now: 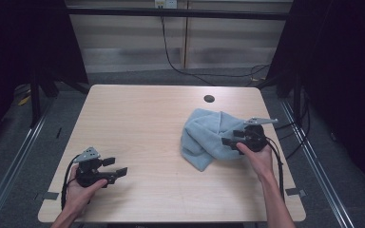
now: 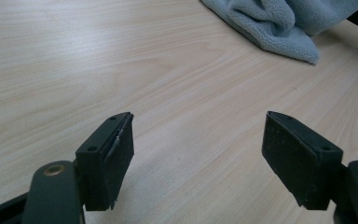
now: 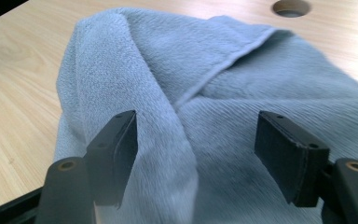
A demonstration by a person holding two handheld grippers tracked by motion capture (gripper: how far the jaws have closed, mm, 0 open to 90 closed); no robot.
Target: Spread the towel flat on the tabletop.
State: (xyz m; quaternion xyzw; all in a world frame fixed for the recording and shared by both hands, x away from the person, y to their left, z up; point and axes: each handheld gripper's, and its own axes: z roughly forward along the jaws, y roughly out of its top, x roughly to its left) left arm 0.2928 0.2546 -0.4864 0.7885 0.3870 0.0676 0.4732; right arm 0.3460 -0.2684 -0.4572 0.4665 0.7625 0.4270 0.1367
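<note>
The grey-blue towel [image 1: 208, 137] lies crumpled on the counter [image 1: 142, 123], just near of the round cable hole [image 1: 209, 99]. The right claw [image 1: 232, 138] sits at the towel's right edge, jaws spread, gripping nothing. The left claw [image 1: 115, 167] rests well left of the towel, jaws apart and empty.

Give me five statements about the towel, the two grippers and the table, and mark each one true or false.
1. The blue-grey towel lies crumpled on the wooden table. True.
2. The right gripper is shut on the towel. False: its jaws stand open over the cloth, with no pad pressing on it.
3. The left gripper is open with nothing between its jaws. True.
4. The towel covers the round hole in the table. False: the hole lies bare beyond the towel.
5. The left gripper touches the towel. False: bare table lies between them.
</note>
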